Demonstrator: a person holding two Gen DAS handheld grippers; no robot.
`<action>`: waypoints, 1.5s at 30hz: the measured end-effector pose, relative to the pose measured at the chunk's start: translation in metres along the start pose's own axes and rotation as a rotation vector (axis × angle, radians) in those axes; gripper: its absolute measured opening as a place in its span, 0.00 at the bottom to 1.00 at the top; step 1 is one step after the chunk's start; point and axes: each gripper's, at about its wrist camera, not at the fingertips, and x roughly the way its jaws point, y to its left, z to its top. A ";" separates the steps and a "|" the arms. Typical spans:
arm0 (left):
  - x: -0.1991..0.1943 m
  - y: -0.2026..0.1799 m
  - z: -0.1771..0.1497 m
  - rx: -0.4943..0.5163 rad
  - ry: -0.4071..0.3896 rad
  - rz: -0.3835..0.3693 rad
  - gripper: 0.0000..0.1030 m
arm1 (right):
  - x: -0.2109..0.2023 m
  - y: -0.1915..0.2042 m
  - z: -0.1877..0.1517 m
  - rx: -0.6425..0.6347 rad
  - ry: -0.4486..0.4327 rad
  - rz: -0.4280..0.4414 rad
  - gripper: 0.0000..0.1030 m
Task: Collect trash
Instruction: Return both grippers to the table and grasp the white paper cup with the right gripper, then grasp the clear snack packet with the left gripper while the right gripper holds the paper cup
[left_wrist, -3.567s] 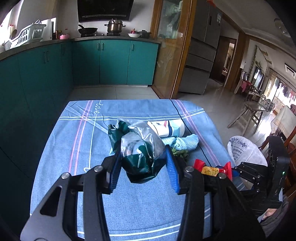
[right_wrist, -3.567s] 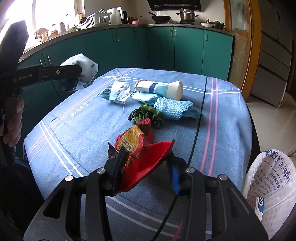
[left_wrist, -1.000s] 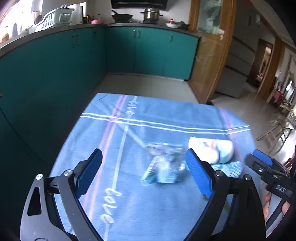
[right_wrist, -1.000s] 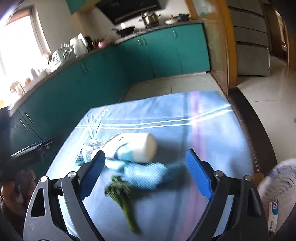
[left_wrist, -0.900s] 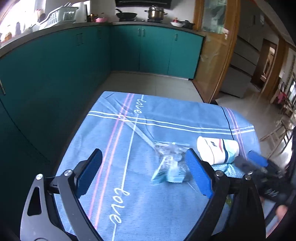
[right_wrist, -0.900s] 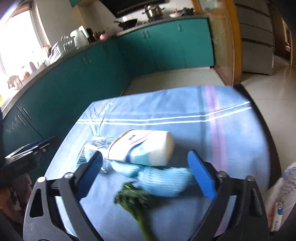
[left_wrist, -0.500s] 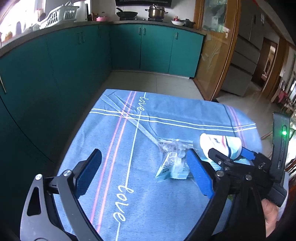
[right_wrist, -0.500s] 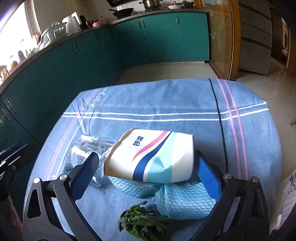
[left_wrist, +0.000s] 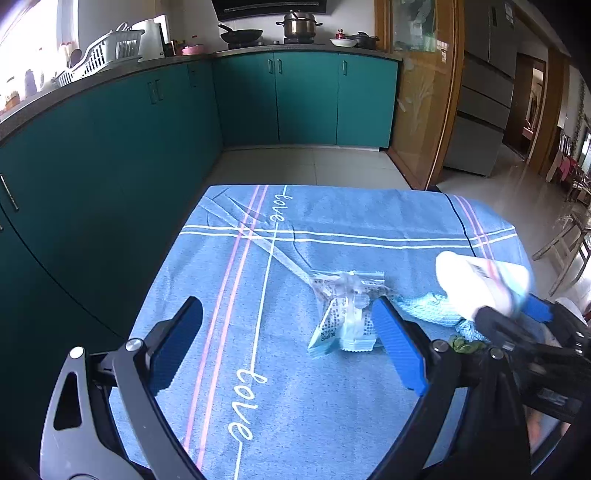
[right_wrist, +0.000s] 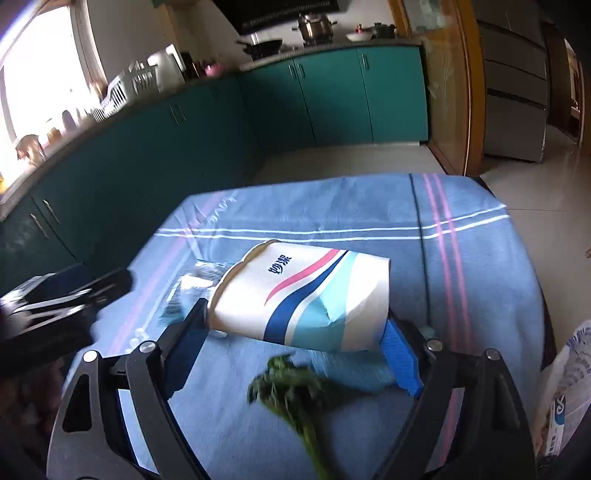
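A white paper cup (right_wrist: 306, 295) with red and blue stripes lies sideways between the pads of my right gripper (right_wrist: 295, 319). The jaws are closing and the pads press on its two ends. The cup stays sharp while the table under it blurs. In the left wrist view the cup (left_wrist: 480, 284) hangs at the right, just above the cloth, in the right gripper (left_wrist: 513, 314). My left gripper (left_wrist: 286, 306) stands open over the table. A clear crumpled wrapper (left_wrist: 347, 314) lies just inside its right finger. Green leaves (right_wrist: 291, 384) lie below the cup.
The blue striped tablecloth (left_wrist: 332, 229) covers the table. A light blue knitted cloth (left_wrist: 424, 306) lies under the cup. A white printed bag (right_wrist: 569, 387) stands off the table's right edge. Teal cabinets (left_wrist: 110, 155) run along the left and back.
The right gripper has closed in on the paper cup and now carries it off the cloth. The left gripper has stayed open over the wrapper, hardly moving.
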 end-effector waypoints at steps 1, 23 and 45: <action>0.000 -0.001 0.000 0.005 0.003 -0.001 0.90 | -0.008 -0.003 -0.002 -0.006 0.000 0.013 0.82; 0.052 -0.039 0.000 0.006 0.151 -0.094 0.94 | -0.074 -0.076 -0.054 -0.086 0.117 0.023 0.92; 0.029 -0.046 -0.014 0.091 0.115 -0.256 0.49 | -0.053 -0.072 -0.055 -0.051 0.130 -0.001 0.92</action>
